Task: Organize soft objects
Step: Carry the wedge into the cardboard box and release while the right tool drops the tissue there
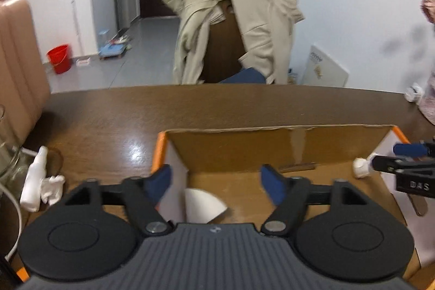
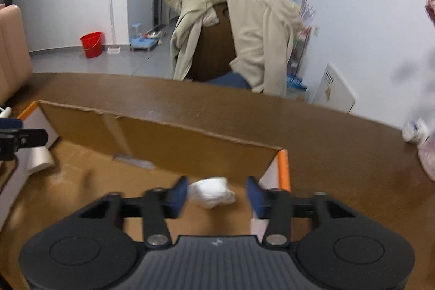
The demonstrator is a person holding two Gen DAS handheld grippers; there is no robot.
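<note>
two white soft items (image 2: 211,195) (image 1: 202,205) inside cardboard box (image 1: 244,143), apart.

Brown table (image 1: 114,110) carries cardboard box (image 1: 244,143), spray bottle (image 1: 34,178).

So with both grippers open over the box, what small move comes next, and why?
Probably lift both away. The left gripper and right gripper stand open over the cardboard box, each with a white soft item lying loose below.
</note>
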